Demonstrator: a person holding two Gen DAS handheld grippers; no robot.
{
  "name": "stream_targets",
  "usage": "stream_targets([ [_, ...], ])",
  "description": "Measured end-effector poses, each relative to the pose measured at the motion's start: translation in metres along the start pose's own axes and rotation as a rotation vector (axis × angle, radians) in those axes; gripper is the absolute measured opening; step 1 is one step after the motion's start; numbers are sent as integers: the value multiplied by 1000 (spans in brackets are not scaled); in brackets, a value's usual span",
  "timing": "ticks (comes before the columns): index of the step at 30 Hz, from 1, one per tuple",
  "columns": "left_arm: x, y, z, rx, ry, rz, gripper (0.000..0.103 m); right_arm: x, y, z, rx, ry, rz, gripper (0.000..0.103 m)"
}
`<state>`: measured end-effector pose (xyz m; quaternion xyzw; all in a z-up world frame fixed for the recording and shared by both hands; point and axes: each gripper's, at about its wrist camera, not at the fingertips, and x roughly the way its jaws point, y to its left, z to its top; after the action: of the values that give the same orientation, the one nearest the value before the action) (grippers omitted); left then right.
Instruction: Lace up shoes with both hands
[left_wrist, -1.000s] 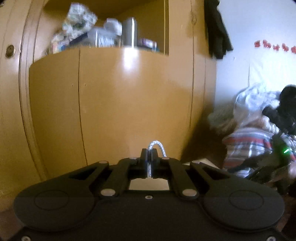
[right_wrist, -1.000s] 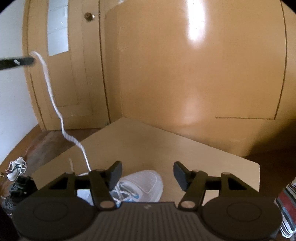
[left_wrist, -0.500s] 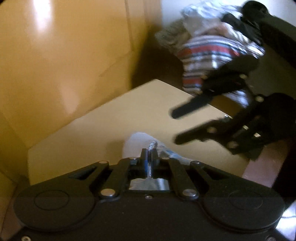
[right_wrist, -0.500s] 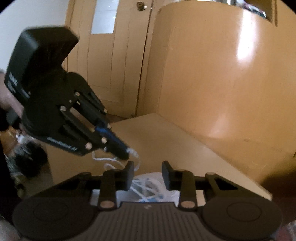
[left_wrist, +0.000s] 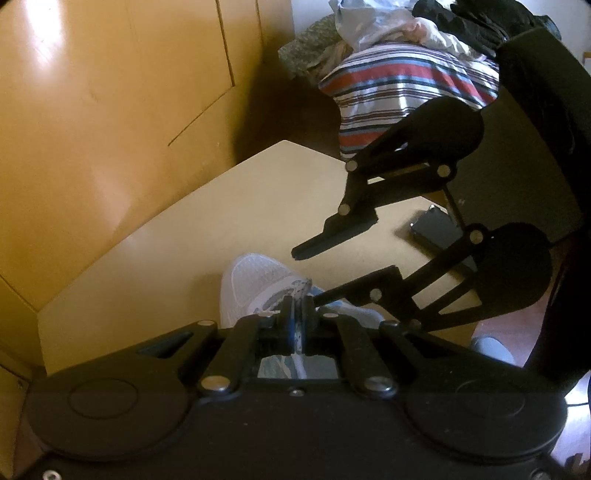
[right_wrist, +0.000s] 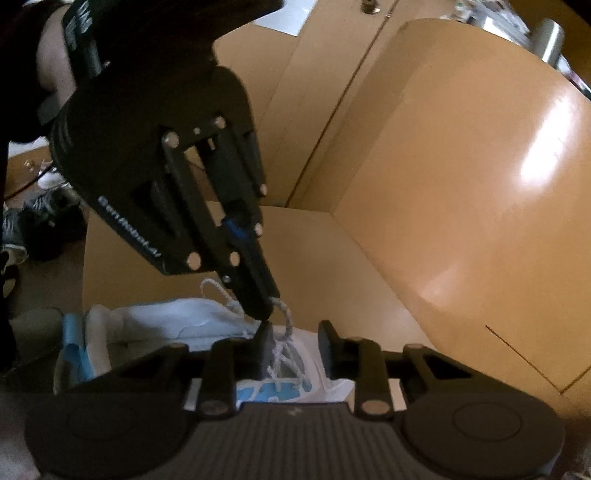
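A white shoe with light-blue trim (left_wrist: 251, 284) lies on a pale wooden board (left_wrist: 177, 240). Just above its laces, my left gripper (left_wrist: 297, 306) is shut on the white lace (left_wrist: 300, 288), whose end loops out past the tips. In the right wrist view the left gripper (right_wrist: 264, 306) points down at the shoe (right_wrist: 166, 321), the lace loop (right_wrist: 283, 314) hanging from it. My right gripper (right_wrist: 295, 332) is closing. The lace strand hangs between its fingers, close to the left finger (right_wrist: 264, 341), with a gap still showing. The right gripper (left_wrist: 308, 277) reaches in from the right.
A tall yellow-brown cupboard (right_wrist: 461, 184) stands right behind the board. A dark flat device (left_wrist: 436, 229) lies on the board's right end. Striped bedding and clothes (left_wrist: 399, 85) are piled beyond it. Other shoes (right_wrist: 14, 236) lie on the floor at left.
My left gripper has swung down from facing the cupboard to just over the shoe, lace still pinched. The right gripper has rolled, narrowed its jaws and come up against the left gripper's tips.
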<state>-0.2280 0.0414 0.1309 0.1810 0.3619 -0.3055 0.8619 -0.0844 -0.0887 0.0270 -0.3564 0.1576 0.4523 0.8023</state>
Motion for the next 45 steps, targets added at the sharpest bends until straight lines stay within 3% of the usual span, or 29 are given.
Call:
stream_targets([
  [2,-1,-1,-1,15,6,-7,0,1,6,0,-57,-1,-6,24],
  [3,-1,-1,-1,14,8,-4,0,1,8,1,-67,-1,-1,19],
  [4,-1,0,-1,11,9,-5,0,2,8,2,-64,0,4,6],
  [7,-1,-1,-2,14,2,8,0,1,3,6,-2,-5,25,3],
  [8,-2,0,-2,11,-6,12,5,1,-8,6,97,0,41,3],
  [9,-4,2,-1,-1,-18,18,22,0,-22,3,231,1,67,3],
  [11,-8,6,0,-19,-41,27,43,-2,-46,-8,445,-8,103,3],
  [15,-9,8,3,-38,-89,52,43,-11,-89,-45,853,-42,150,3],
  [20,9,-4,13,-37,-120,37,40,-19,-112,-77,1166,-134,244,4],
  [22,17,-13,18,-28,-136,21,33,-15,-113,-79,1227,-156,273,4],
  [26,30,-21,25,-12,-126,36,0,-18,-108,-74,1271,-180,303,7],
  [33,37,-20,21,11,-74,43,0,-26,-120,-81,1243,-214,195,7],
  [41,32,-20,16,25,-51,29,1,-19,-121,-76,1233,-212,227,4],
  [43,30,-21,15,18,-56,30,4,-18,-119,-72,1213,-211,236,3],
  [45,26,-19,15,-9,-75,24,16,-18,-117,-69,1193,-209,236,3],
])
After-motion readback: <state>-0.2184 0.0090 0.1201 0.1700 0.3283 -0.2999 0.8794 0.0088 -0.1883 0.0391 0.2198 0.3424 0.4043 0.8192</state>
